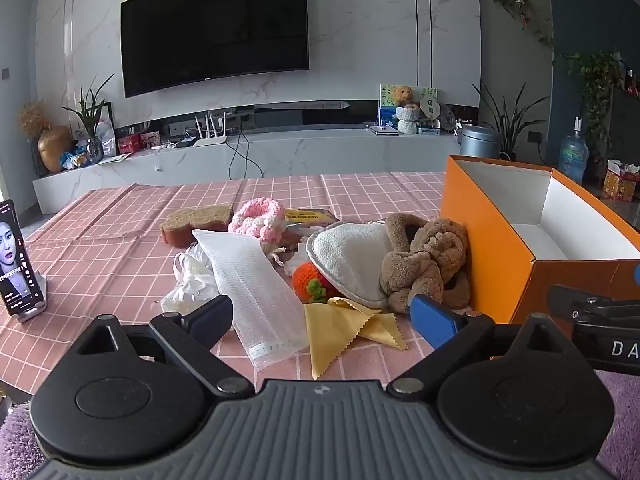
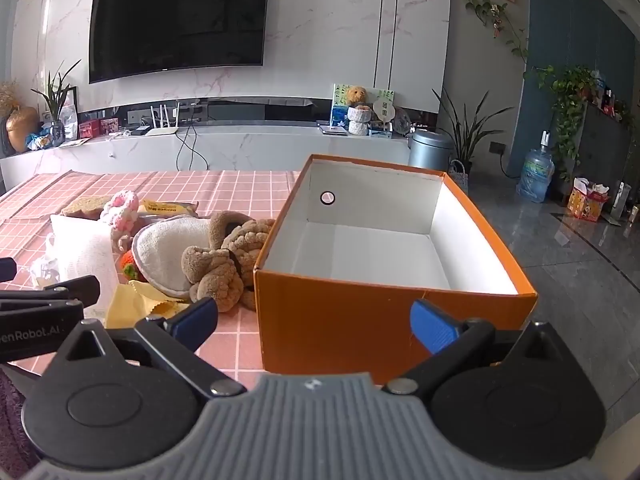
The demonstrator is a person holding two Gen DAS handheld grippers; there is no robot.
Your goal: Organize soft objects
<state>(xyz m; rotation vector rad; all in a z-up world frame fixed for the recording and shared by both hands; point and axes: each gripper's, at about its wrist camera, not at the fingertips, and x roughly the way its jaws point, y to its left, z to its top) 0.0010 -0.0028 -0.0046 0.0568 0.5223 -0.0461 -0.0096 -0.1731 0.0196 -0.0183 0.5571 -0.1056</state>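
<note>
A heap of soft things lies on the pink checked tablecloth [image 1: 120, 240]: a brown plush toy [image 1: 424, 264] [image 2: 224, 264], a white fleece pad [image 1: 352, 260] [image 2: 176, 252], a bubble-wrap sheet [image 1: 256, 292], a yellow cloth [image 1: 344, 332] [image 2: 136, 304], an orange crochet fruit [image 1: 310, 280], a pink-and-white crochet piece [image 1: 260, 218] [image 2: 122, 208] and a brown sponge slab [image 1: 196, 222]. The orange box [image 1: 520, 256] [image 2: 340, 320] stands empty to the right of the heap. My left gripper [image 1: 324, 316] is open, hovering near the yellow cloth. My right gripper [image 2: 316, 320] is open before the box's near wall.
A phone on a stand [image 1: 18, 264] sits at the table's left edge. A yellow snack packet [image 2: 168, 208] lies behind the heap. Beyond the table are a TV [image 1: 216, 28], a marble console [image 1: 280, 156] and potted plants. Grey floor [image 2: 580, 260] lies right of the box.
</note>
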